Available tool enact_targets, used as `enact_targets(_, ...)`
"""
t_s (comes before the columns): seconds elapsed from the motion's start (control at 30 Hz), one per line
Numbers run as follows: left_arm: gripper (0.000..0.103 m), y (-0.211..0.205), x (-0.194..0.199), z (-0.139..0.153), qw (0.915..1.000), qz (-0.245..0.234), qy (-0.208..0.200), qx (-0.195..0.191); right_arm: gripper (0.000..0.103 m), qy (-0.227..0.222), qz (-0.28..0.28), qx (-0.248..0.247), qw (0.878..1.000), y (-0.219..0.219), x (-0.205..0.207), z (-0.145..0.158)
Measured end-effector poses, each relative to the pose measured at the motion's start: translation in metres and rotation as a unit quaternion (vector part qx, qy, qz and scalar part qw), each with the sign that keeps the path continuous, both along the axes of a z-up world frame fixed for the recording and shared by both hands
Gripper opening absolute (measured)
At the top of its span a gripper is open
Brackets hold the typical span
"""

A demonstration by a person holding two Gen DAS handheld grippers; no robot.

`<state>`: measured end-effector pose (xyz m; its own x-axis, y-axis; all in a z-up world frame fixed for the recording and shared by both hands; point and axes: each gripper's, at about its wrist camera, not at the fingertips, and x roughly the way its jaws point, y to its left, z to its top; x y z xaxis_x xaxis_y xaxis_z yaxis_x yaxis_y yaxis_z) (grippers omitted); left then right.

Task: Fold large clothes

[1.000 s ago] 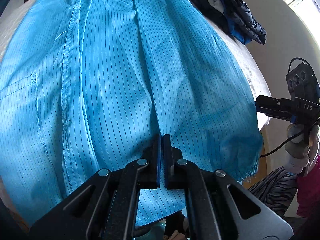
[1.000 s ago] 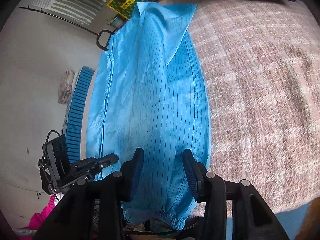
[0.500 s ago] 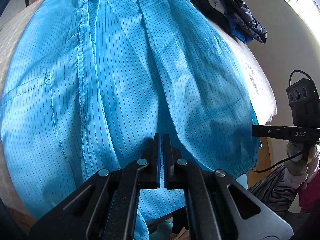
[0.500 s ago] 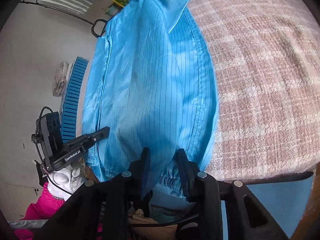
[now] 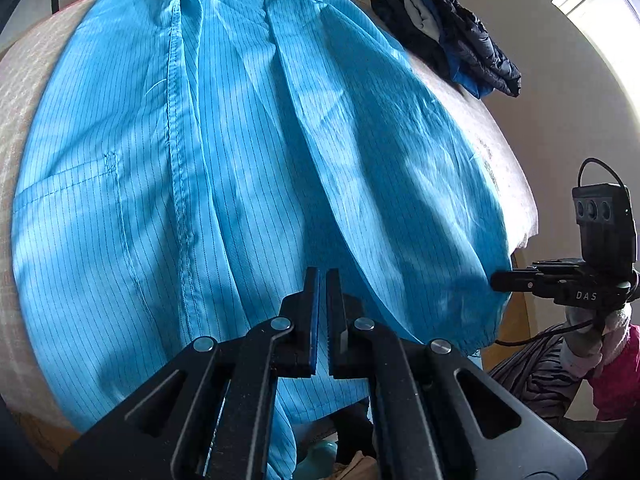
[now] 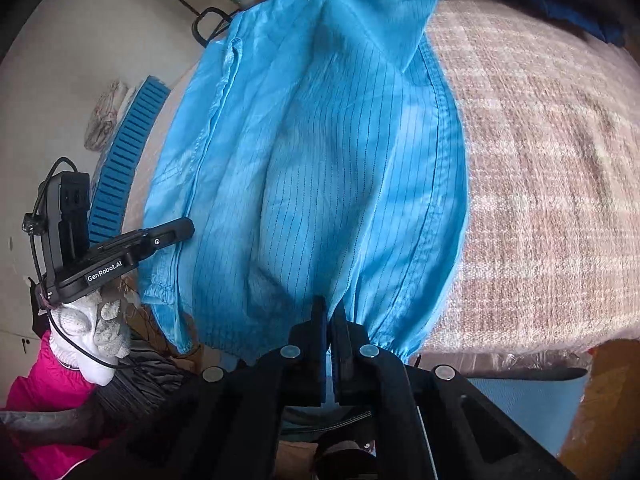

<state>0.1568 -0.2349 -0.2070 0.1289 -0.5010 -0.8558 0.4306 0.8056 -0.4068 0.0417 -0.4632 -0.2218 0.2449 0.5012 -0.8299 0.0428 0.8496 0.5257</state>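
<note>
A large light-blue pinstriped garment [image 5: 240, 160] lies spread lengthwise on a table covered by a pinkish plaid blanket [image 6: 540, 200]. My left gripper [image 5: 322, 276] is shut on the garment's near edge, and folds run up from its tips. In the right wrist view the garment [image 6: 340, 160] bunches at my right gripper [image 6: 329, 310], which is shut on the cloth just above an elastic cuff. Each view shows the other gripper at the garment's side: the right gripper [image 5: 496, 280] and the left gripper [image 6: 188, 230].
A pile of dark blue and black jackets [image 5: 460, 40] sits at the table's far corner. A gloved hand [image 6: 92, 332] with a pink sleeve holds the left gripper. A blue slatted panel [image 6: 124, 160] leans by the wall. The blanket to the right of the garment is bare.
My right gripper went from open around the cloth to shut on it near the cuff. The garment's near edge has gathered and drawn toward both grippers.
</note>
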Motion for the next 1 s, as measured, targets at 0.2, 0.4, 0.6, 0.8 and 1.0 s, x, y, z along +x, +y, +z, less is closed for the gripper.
enact_targets(0.2,0.037,-0.006,0.009,-0.011,0.9973,0.02,0.056,-0.043,0.043,-0.052,-0.042,0.069,0.995,-0.036,-0.003,0.022)
enact_targets(0.4,0.037,-0.012,0.011,-0.013,0.9919,0.029,0.091,-0.084,0.04,-0.028,-0.083,0.099,0.991,-0.048,0.021,0.005)
enact_targets(0.6,0.0,-0.027,0.017,-0.016,0.9961,0.011,0.075,-0.046,0.001,-0.007,-0.037,0.093,0.995,-0.008,0.033,-0.009)
enact_targets(0.8,0.0,-0.011,0.001,-0.018,0.997,0.0,0.073,-0.026,0.0,-0.02,0.039,-0.018,0.999,0.022,0.017,0.012)
enact_targets(1.0,0.0,-0.032,-0.022,0.008,0.9978,-0.059,0.02,-0.023,0.0,-0.016,-0.038,-0.01,0.999,-0.02,0.036,0.004)
